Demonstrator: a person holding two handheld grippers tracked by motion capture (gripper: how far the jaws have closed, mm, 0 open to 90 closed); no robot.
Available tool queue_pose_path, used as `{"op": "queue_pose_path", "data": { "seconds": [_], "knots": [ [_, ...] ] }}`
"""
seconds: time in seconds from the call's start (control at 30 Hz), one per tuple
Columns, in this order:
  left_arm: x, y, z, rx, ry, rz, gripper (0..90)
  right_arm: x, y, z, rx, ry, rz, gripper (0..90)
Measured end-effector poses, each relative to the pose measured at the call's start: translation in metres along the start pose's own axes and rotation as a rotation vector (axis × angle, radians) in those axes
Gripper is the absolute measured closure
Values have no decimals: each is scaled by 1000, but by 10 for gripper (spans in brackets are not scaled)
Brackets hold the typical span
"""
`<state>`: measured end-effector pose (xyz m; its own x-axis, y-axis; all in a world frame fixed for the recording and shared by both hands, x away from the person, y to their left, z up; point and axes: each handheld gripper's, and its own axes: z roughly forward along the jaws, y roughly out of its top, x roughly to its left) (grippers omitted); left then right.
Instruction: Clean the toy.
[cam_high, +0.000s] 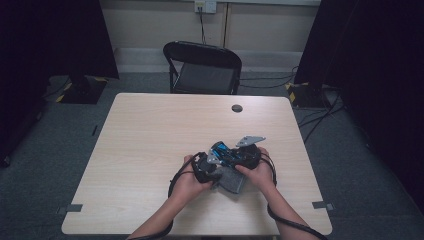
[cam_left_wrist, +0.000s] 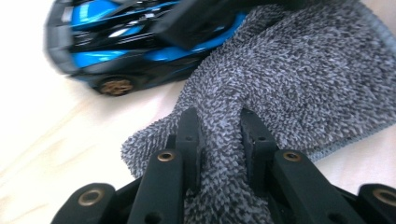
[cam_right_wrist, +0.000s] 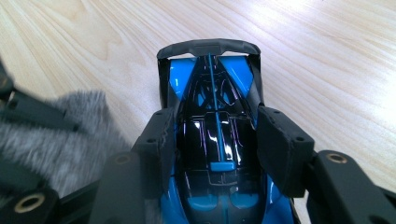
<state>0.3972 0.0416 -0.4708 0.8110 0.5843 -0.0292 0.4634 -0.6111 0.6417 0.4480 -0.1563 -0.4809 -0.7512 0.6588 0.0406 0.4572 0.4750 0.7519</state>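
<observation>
toy car (cam_right_wrist: 215, 140): blue and black, on the worktop (cam_high: 150, 135) near the person's edge, right of centre; wheels down.
long axis: along the right hand-held gripper's line of sight, rear wing at the far end, cabin between the jaws.
right hand-held gripper (cam_right_wrist: 217, 144): clamped across the car's body, one jaw pad on each flank; grip crosswise to the long axis; pinching the car, judged as holding it steady.
cloth (cam_left_wrist: 289, 88): grey, nubbly microfibre; lying flat on the worktop, one edge touching or tucked just beside the car's side; exact contact hard to tell.
left hand-held gripper (cam_left_wrist: 219, 135): pressed together on a raised fold of the cloth, fabric bunched between the pads.
car from left hand-held gripper: ahead and to the upper left in the left gripper view, side-on, gold wheel (cam_left_wrist: 115, 86) showing; near, not touching the jaws.
nearer hand: right already on the car; left beside it with the cloth, both hands close together in the high view.
step in hand: wiping the car with the cloth, by the look of it.
relation that matters: cloth fold lies to one flank of the car, so the wipe likely needs to travel sideways onto the body, then along the long axis.
risk: cloth snagging on the rear wing (cam_right_wrist: 208, 46); car twisting in the crosswise grip.
</observation>
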Motion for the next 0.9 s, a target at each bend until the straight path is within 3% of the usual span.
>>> {"op": "queue_pose_path", "data": {
  "seconds": [0.23,0.9],
  "knots": [
    [16,-4,-5,9,57,-15,728,0,-1,-1,-4,0,2,480],
    [38,-6,-12,17,111,-53,729,0,-1,-1,-4,-1,-2,480]
  ]
}}
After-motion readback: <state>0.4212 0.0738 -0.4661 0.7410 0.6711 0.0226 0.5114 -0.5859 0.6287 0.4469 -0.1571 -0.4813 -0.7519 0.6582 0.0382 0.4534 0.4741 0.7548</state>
